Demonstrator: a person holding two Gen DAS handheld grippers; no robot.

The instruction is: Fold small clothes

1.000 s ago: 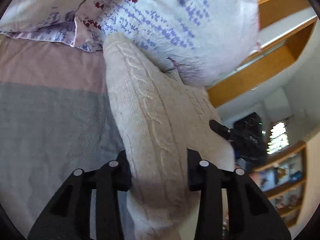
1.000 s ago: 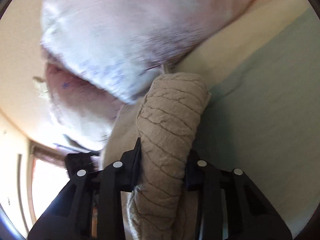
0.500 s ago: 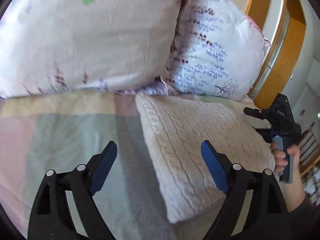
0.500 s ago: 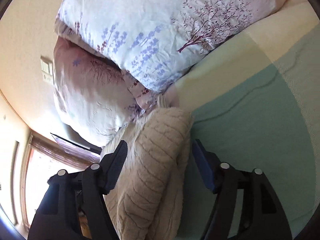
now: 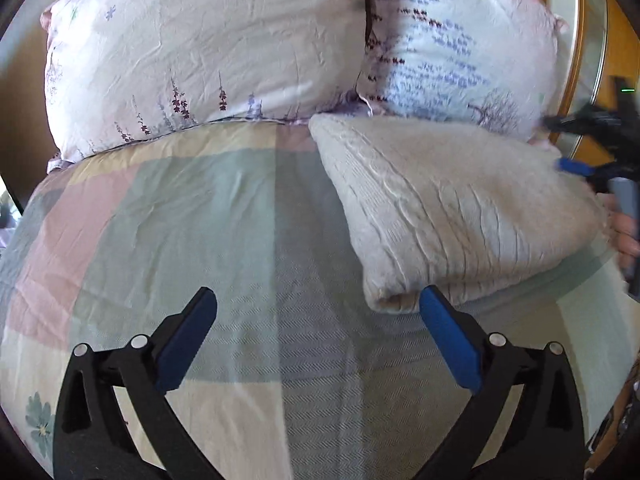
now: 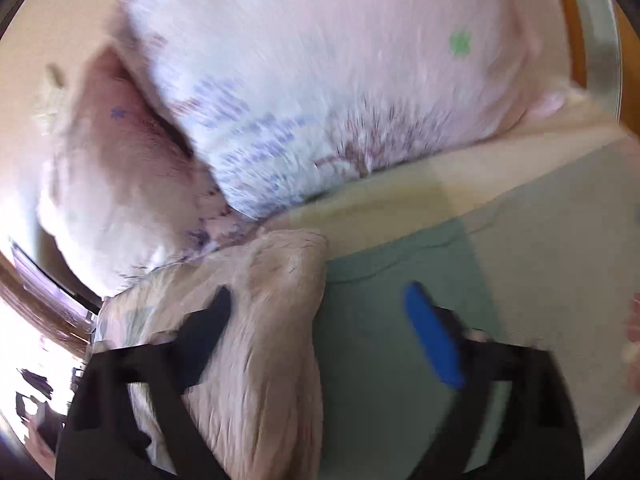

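Observation:
A folded beige cable-knit sweater (image 5: 452, 208) lies on the checked bedspread (image 5: 180, 224), against the pillows at the bed's head. My left gripper (image 5: 318, 320) is open and empty, drawn back just in front of the sweater's near left corner. My right gripper (image 6: 320, 320) is open and empty beside the sweater (image 6: 264, 332); its left finger overlaps the fabric in the blurred right wrist view. The right gripper also shows at the far right of the left wrist view (image 5: 592, 148), past the sweater's right edge.
Two floral pillows (image 5: 208, 52) (image 5: 460, 48) lean at the head of the bed. A wooden headboard (image 5: 576, 60) rises behind them on the right. A window (image 6: 24, 320) is at the left of the right wrist view.
Both grippers let go of the sweater, opened and drew back. The sweater now lies folded flat on the bed by the pillows.

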